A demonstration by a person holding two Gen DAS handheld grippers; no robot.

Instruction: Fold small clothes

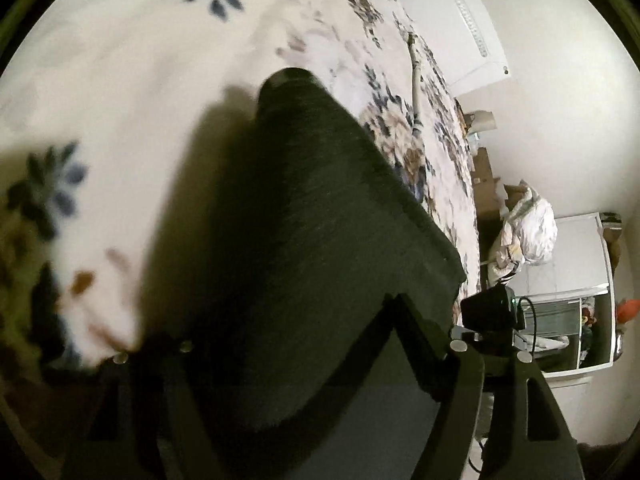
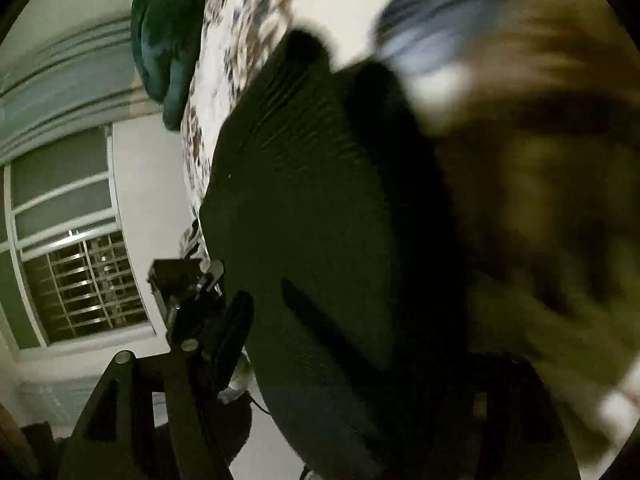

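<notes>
Left wrist view: a dark garment [image 1: 304,208] lies on the floral bedspread [image 1: 120,60], filling the space between the left tongs [image 1: 304,360], whose jaws stand apart; whether they pinch it cannot be told. Right wrist view, blurred: the same dark cloth spreads between the parted right tongs [image 2: 320,360], grip equally unclear.

Floral bedspread [image 1: 140,80], white plastic bag [image 1: 528,232], barred window [image 2: 86,284], teal blanket [image 2: 168,40].
</notes>
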